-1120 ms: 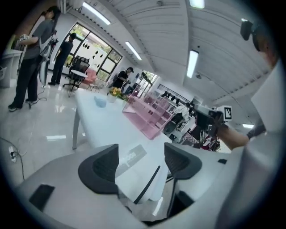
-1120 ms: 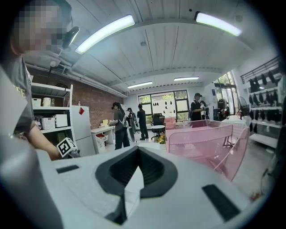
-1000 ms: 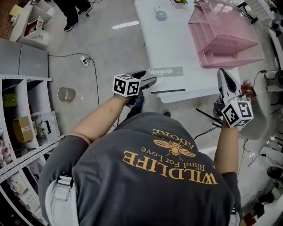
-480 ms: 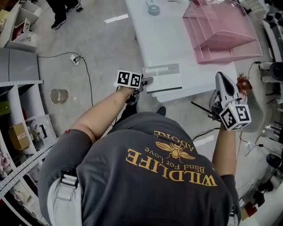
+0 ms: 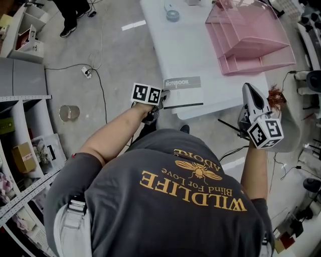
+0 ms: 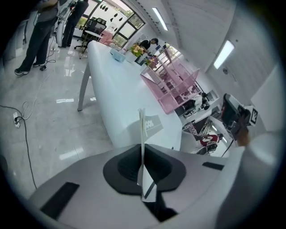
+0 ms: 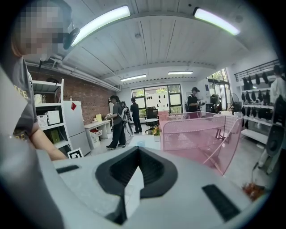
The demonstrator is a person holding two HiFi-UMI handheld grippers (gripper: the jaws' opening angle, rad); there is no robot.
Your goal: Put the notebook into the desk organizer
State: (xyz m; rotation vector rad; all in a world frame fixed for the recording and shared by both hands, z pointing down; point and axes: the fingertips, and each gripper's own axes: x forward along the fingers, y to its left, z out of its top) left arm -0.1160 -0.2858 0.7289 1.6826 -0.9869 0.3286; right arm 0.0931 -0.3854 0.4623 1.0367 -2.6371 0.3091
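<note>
The notebook [image 5: 183, 93] is white with a grey title strip and lies at the near left corner of the white table [image 5: 200, 55]. My left gripper [image 5: 163, 93] is at the notebook's left edge and is shut on it. In the left gripper view the notebook [image 6: 151, 125] runs edge-on as a thin white sheet out of the pinched jaws of that gripper [image 6: 143, 174]. The pink mesh desk organizer [image 5: 251, 37] stands at the table's far right, also seen as the organizer [image 7: 201, 134]. My right gripper [image 5: 249, 91] hangs off the table's right front corner, shut and empty, as the right gripper [image 7: 134, 179] view confirms.
A small round container [image 5: 172, 15] sits at the table's far end. On the floor to the left lie a cable with a power strip [image 5: 88, 72] and a metal can [image 5: 68, 113]. Grey shelving [image 5: 20, 125] lines the left side. People stand beyond [image 7: 117, 120].
My left gripper's jaws, open a second ago, have reached the notebook's left edge and closed on it. The right gripper has barely moved.
</note>
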